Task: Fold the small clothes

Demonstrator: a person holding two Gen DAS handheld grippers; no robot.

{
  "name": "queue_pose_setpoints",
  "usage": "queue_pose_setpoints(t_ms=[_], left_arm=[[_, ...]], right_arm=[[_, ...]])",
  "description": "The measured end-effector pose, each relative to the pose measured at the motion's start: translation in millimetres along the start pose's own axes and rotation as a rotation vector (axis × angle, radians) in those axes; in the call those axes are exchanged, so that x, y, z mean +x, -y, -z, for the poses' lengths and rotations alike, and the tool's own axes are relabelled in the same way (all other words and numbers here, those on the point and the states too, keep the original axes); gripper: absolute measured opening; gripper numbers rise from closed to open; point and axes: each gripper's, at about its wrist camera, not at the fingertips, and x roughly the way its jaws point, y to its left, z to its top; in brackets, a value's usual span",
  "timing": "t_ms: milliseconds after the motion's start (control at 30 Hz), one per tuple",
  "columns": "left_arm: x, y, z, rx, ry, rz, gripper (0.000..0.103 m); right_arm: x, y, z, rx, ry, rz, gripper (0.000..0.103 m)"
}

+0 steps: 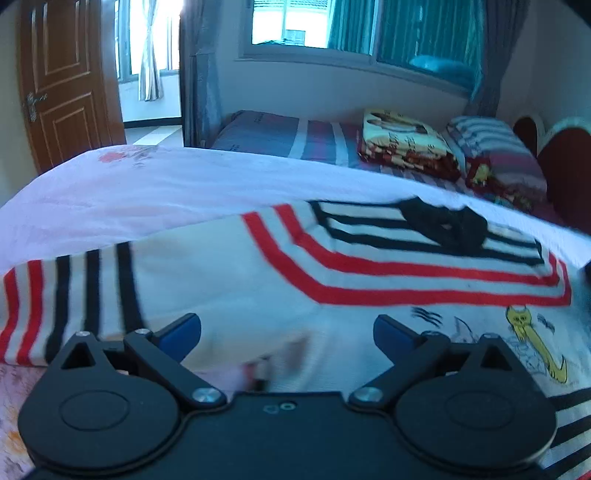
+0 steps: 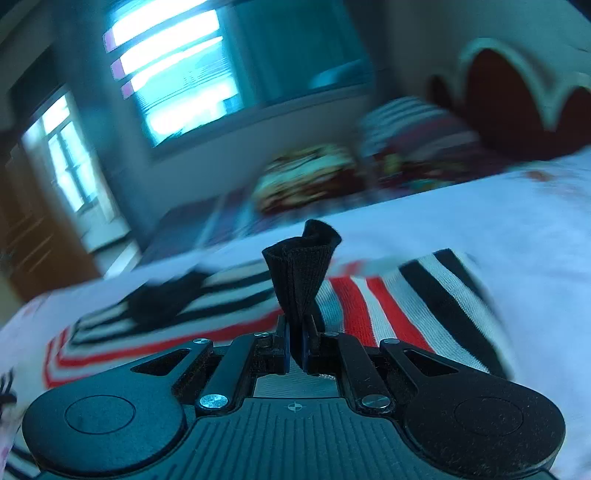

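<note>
White knit child's garment (image 1: 258, 280): red and black stripe bands, yellow cartoon cat print (image 1: 528, 343). Black ribbed cuff fabric (image 2: 301, 280) plain. Pale pink bedsheet (image 1: 147, 192) with faint red floral print. Far bedding (image 1: 280, 138) striped blue, purple, white. Folded blanket (image 1: 402, 142) cream and dark red. Brown wooden panelled door (image 1: 62, 77). Teal curtains (image 1: 417, 29).

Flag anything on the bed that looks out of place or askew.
A crumpled black cloth lies bunched on the flat striped garment, unfolded. The right gripper has its jaws shut on a black ribbed piece, which sticks up and flares out. The left gripper is open and holds nothing.
</note>
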Motion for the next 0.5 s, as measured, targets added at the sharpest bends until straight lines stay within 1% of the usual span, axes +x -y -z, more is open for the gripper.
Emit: queue_pose_setpoints(t_ms=[67,200,267,333,367,400,433,500], left_arm=[[-3.8,-15.4,-2.2,-0.024,0.0,0.025,0.096],[-11.7,-35.3,-3.4,-0.025,0.015,0.045,0.092],[-13.3,-40.6,-3.3,-0.027,0.019,0.056,0.092],[-12.8,-41.5,-3.3,-0.037,0.015,0.07,0.092],[-12.2,-41.8,-4.0,-0.041,0.012,0.08,0.092],[-12.1,-39.6,-4.6,-0.043,0.011,0.093,0.092],[-13.0,-36.9,-5.0,-0.045,0.013,0.109,0.092],[-11.9,-26.8,-5.9,-0.055,0.008,0.163,0.091]], right_arm=[[21.9,-36.0,15.7,-0.044,-0.036,-0.037,0.005],[52.0,-93.9,43.8,-0.127,-0.099,-0.122,0.005],[66.3,-113.7,54.8,-0.161,-0.136,-0.152,0.005],[80.9,-124.5,65.9,-0.169,-0.204,-0.183,0.007],[78.8,-129.0,69.4,-0.18,-0.188,-0.192,0.02],[72.8,-131.5,69.7,-0.194,-0.171,-0.206,0.039],[63.6,-130.4,71.0,-0.202,-0.156,-0.213,0.042],[46.3,-122.1,71.6,-0.189,-0.119,-0.199,0.041]])
